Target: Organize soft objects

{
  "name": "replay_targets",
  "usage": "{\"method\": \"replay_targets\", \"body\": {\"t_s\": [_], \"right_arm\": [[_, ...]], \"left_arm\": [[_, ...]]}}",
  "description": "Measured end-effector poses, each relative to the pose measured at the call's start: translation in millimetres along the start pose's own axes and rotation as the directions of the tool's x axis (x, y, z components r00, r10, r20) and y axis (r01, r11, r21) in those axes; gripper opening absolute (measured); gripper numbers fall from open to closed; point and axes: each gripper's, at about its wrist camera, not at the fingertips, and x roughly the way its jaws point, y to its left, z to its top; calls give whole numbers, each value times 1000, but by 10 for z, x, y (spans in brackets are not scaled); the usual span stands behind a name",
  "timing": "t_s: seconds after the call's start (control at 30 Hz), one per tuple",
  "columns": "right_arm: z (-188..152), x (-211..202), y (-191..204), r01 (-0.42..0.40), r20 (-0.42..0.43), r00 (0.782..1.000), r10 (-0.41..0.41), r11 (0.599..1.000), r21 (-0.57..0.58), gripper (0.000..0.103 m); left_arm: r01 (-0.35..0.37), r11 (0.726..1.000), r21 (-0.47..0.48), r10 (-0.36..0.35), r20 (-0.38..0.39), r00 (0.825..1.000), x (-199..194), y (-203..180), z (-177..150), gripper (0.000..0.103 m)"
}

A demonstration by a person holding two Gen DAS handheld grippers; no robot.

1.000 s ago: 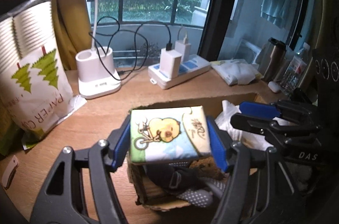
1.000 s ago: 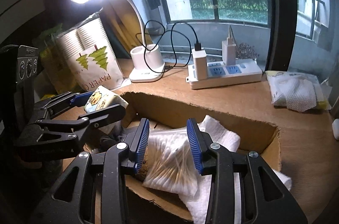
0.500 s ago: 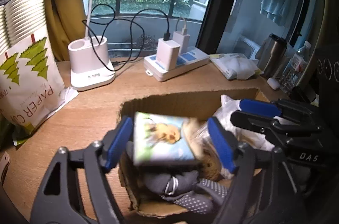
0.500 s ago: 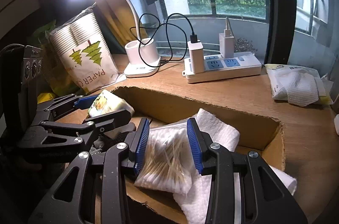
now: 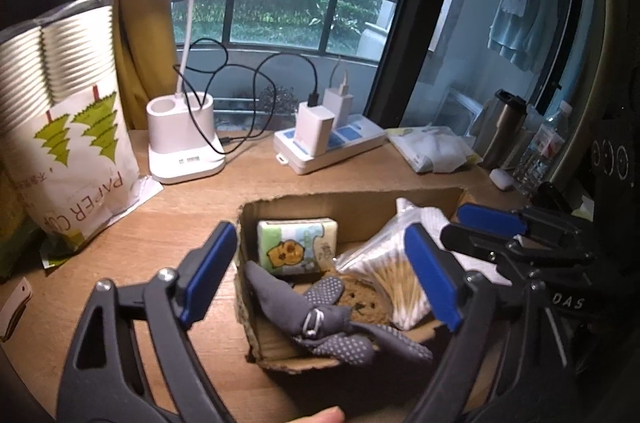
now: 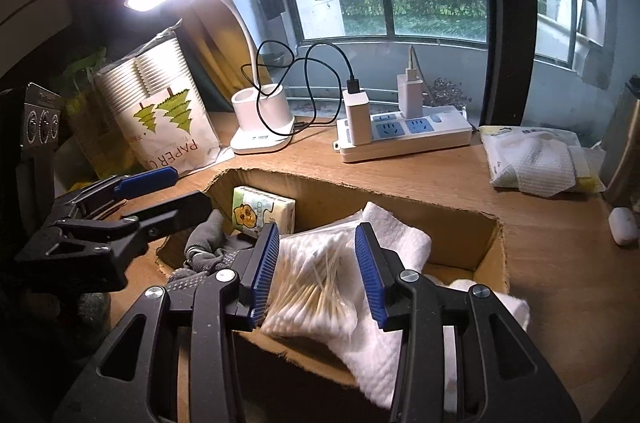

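Observation:
A cardboard box (image 5: 352,201) (image 6: 400,201) sits on the wooden desk. Inside lie a tissue pack with a yellow cartoon (image 5: 296,245) (image 6: 258,209), grey dotted gloves (image 5: 328,319) (image 6: 208,255), a bag of cotton swabs (image 5: 396,279) (image 6: 316,283) and a white towel (image 6: 400,247). My left gripper (image 5: 320,279) is open and empty above the box's near left part. My right gripper (image 6: 316,271) is open, its jaws either side of the swab bag, not squeezing it.
A lit desk lamp with white base (image 5: 182,147) (image 6: 262,127), a power strip with chargers (image 5: 332,143) (image 6: 404,135), a paper-cup bag (image 5: 68,143) (image 6: 164,119), a wipes pack (image 5: 432,147) (image 6: 536,161) and a steel flask (image 5: 502,127) stand behind the box. A window lies beyond.
My left gripper opened and let go of the tissue pack, which dropped into the box's back left corner. My right gripper opened wider around the swab bag.

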Motion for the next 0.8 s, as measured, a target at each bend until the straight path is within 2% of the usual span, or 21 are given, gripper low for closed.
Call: {"method": "replay_targets", "body": {"t_s": [0.37,0.5,0.8], "right_arm": [[-94,-324,158,22,34,999,-22,1000,-14,48],[-133,-469,220,30,50,998,-29,999,-18,48],[-287,-767,357,56,79,995,-54,998,-19,49]], "left_arm": [[-7,1000,0,7,51,999,-406,-75,-58,88],[-7,1000,7,7,70,998,-568,-120,-101,93],[-13,1000,22,11,103,995,-936,-239,-251,95]]}}
